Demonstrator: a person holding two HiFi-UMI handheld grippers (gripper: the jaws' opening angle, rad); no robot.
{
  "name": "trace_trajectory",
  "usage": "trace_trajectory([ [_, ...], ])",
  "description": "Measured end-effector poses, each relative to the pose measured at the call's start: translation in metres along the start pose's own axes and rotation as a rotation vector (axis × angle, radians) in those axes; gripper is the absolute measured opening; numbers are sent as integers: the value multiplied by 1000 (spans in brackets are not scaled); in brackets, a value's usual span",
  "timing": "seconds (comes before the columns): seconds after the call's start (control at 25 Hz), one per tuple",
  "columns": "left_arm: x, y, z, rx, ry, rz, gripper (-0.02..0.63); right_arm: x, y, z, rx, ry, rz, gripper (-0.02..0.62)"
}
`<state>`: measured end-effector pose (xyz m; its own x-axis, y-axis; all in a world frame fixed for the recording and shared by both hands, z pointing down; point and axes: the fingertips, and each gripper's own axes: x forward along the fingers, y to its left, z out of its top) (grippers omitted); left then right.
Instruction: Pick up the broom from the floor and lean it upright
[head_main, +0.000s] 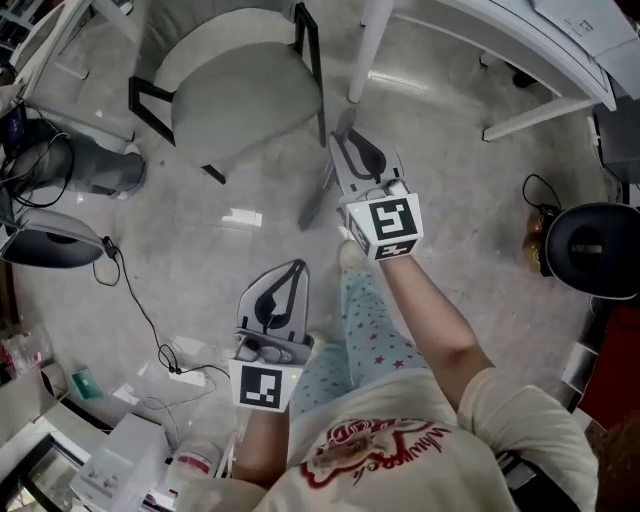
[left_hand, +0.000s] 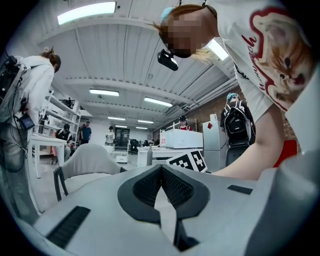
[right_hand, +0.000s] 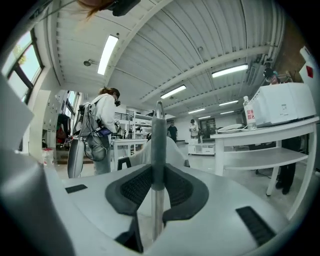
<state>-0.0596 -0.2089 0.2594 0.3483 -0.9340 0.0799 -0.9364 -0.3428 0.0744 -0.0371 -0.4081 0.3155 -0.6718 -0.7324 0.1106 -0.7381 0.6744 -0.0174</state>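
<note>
One broom, two grippers, one chair

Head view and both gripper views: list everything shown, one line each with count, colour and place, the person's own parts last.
broom handle: one, grey, upright between the right gripper's jaws.
chair: one, grey with black legs, top of head view.
table: one, white, top right.
round object: one, black, right edge.
bystander: one, white top, left in right gripper view.
left gripper: one, grey, shut, empty, lower centre.
right gripper: one, grey, shut on the broom handle, centre.
</note>
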Motion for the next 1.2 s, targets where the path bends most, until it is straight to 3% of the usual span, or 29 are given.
trace_trajectory([
  [0.12,37,26,0,-14,13,48,21,34,-8,2,18,18,45,95],
  [0.48,117,78,1,-43,23,164,21,116,-54,-4,67,59,73,95],
  [1.2,166,123,-3,-77,42,76,21,185,-83,-27,54,103,20,97],
])
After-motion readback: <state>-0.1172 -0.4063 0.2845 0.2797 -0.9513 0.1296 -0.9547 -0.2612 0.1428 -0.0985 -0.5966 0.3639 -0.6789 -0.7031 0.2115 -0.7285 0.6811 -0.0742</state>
